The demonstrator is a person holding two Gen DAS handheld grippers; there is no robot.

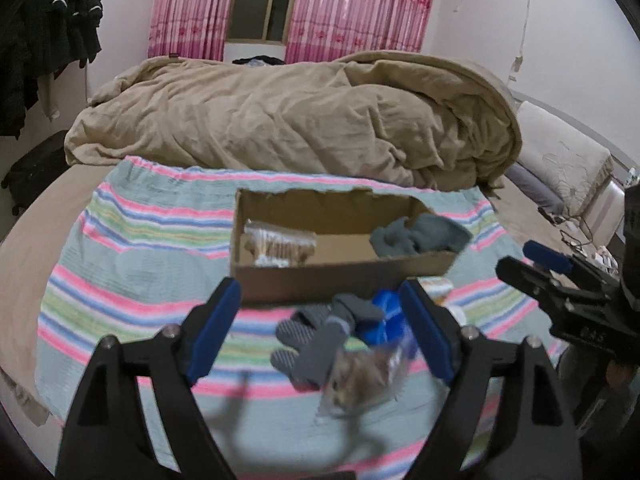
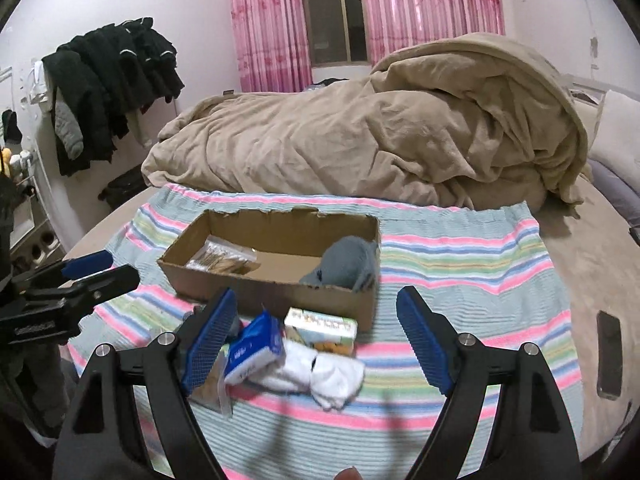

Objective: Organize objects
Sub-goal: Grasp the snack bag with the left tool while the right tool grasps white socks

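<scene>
— What is carrying everything here?
— A bed [image 2: 592, 240] is bearing a striped cloth [image 2: 460, 280], with a rumpled tan duvet [image 2: 360, 140] lying heaped behind it.

— And what is lying on the cloth?
— A torn cardboard box [image 2: 280, 296] is sitting mid-cloth. In front of it, a small carton [image 2: 320, 326], a blue tissue pack [image 2: 256, 346], white socks [image 2: 320, 372], grey socks [image 1: 320, 336] and a clear packet [image 1: 360, 380] are lying clustered together. A dark phone [image 2: 609, 354] is resting on the bed's bare sheet, well apart.

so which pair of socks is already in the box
The plain grey pair, bunched at the right end of the cardboard box. The white pair and the grey patterned pair lie on the striped blanket in front of it.
</scene>
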